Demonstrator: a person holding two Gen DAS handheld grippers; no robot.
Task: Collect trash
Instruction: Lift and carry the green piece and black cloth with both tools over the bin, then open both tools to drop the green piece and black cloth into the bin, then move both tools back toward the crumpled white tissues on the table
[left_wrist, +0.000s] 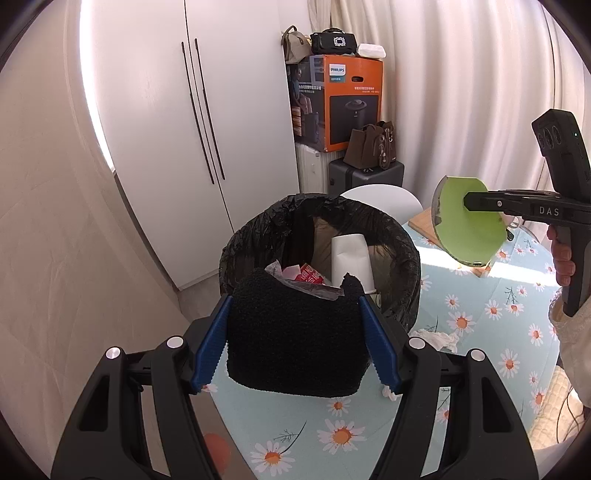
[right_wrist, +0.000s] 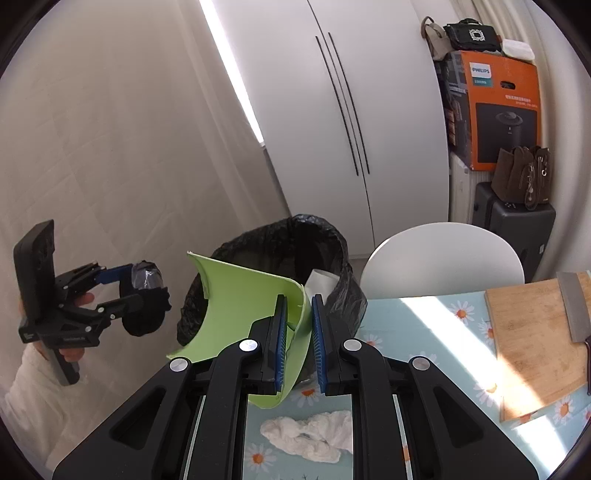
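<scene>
Both claws grip trash: left claw (left_wrist: 295, 328) maybe a sock (left_wrist: 295, 343), right claw (right_wrist: 298, 343) green plate (right_wrist: 240, 314)

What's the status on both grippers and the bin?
Left gripper clamped on black fuzzy bundle. Right gripper shut on broken green plate. Lined bin ahead, part full. Tissue wad still on table.

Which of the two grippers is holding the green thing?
The right gripper. It pinches the broken green plate, while the left gripper grips a black fuzzy bundle by the trash bin.
</scene>
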